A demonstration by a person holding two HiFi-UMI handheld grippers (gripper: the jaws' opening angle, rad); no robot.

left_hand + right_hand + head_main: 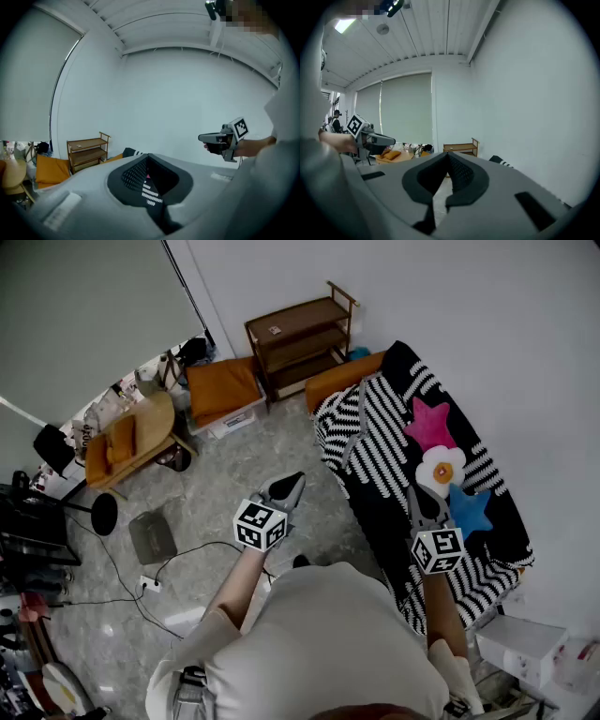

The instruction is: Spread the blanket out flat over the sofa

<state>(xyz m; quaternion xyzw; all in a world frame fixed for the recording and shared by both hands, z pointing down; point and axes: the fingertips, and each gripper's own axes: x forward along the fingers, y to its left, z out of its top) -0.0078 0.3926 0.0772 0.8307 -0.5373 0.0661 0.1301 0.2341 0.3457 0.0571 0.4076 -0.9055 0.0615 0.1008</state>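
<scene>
Black-and-white striped fabric, the blanket (375, 427) lies draped over the orange sofa (342, 379) at the right of the head view, with a pink star (429, 423), a white flower (442, 468) and a blue star (469, 510) on it. I judge it soft, light and limp. It will sag and bunch rather than slide as a sheet, so I would pinch a hem or corner at each side and pull outward. Its left edge looks rumpled. My left gripper (292, 484) hangs over the floor (234, 474), jaws clenched on nothing. My right gripper (424, 504) hovers above the blanket, jaws likewise closed and empty.
</scene>
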